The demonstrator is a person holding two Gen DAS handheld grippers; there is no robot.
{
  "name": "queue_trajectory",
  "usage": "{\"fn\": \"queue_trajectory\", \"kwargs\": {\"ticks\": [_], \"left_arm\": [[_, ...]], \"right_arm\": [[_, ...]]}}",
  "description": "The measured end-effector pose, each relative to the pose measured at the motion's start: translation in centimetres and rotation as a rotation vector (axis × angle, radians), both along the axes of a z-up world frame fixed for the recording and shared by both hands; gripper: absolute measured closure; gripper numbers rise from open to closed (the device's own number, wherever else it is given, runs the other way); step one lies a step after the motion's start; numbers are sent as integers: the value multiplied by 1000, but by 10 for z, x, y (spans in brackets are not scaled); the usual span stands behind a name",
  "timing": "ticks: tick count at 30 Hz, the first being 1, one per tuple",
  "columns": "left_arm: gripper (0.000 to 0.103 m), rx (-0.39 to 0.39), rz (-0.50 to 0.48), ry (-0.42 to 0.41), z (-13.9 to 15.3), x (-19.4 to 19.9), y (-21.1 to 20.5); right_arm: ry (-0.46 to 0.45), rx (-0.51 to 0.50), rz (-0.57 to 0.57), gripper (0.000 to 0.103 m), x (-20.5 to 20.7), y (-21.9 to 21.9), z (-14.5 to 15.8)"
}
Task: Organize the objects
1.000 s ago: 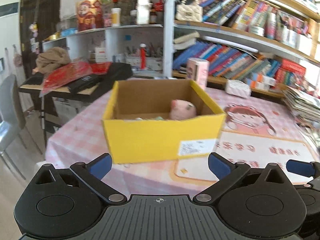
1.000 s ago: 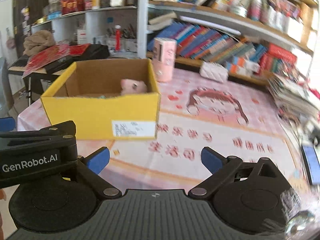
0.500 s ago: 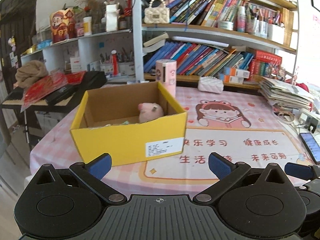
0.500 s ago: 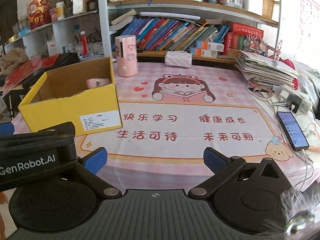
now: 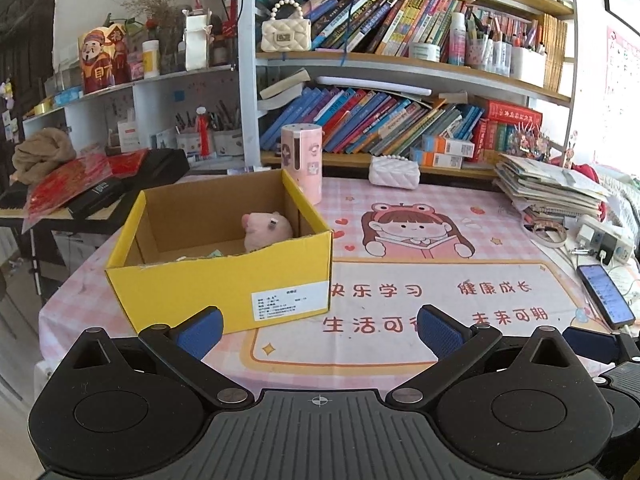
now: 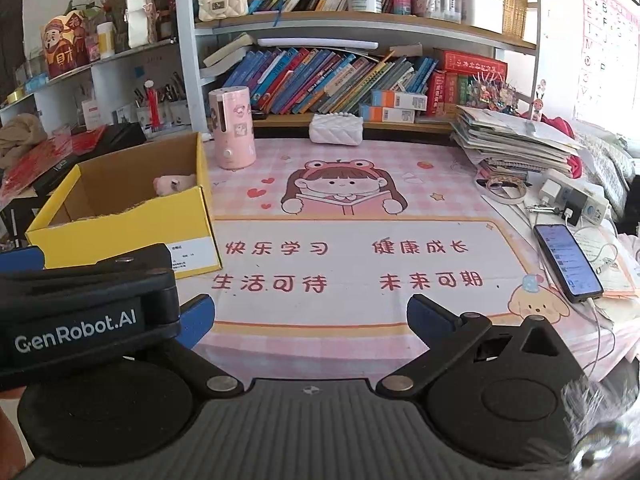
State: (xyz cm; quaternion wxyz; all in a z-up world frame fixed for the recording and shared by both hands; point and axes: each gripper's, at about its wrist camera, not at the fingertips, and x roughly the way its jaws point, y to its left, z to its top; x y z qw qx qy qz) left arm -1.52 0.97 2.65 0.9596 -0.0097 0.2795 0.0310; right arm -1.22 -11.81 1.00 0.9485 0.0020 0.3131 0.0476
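Yellow box (image 5: 224,280) holds one pink plush (image 5: 267,232) — both tongs (image 5: 318,330) (image 6: 310,318) gape empty.

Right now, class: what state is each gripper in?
Left gripper: open, holding nothing.
Right gripper: open, holding nothing.

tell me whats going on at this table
A person holds a two-finger tool in each hand at the near edge of a pink cartoon table mat. Both the left tool and the right tool are open and hold nothing. On the left of the mat a yellow cardboard box holds a pink plush toy. A pink cylindrical container and a white quilted pouch stand at the back, and a phone lies at the right.
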Motion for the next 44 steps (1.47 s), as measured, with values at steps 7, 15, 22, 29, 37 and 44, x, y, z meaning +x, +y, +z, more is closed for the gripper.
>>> {"fn": "queue_trajectory", "kwargs": {"ticks": [7,15,22,29,37,44], "left_arm": [[0,-13,-2,12,-3,-1,-1],[0,-14,0,30,-5,-2,-1],[0,-19,2,38,-6,-2,0],[0,-26,1,39,-7,-2,1],[0,-22,12,48,-9,-3,0],[0,-27,11,55,-9,-2,0]], "right_arm": [[10,-3,-11,0,-2,-5,-2],[25,-8,-11,0,-3,-6,-5],[25,-9,-10,0,-4,-5,-5],[24,-10,-11,0,-4,-5,-5],[35,-19,-9,0,-4,-5,-6],[38,-18,-8,0,-3,-6,-6]]}}
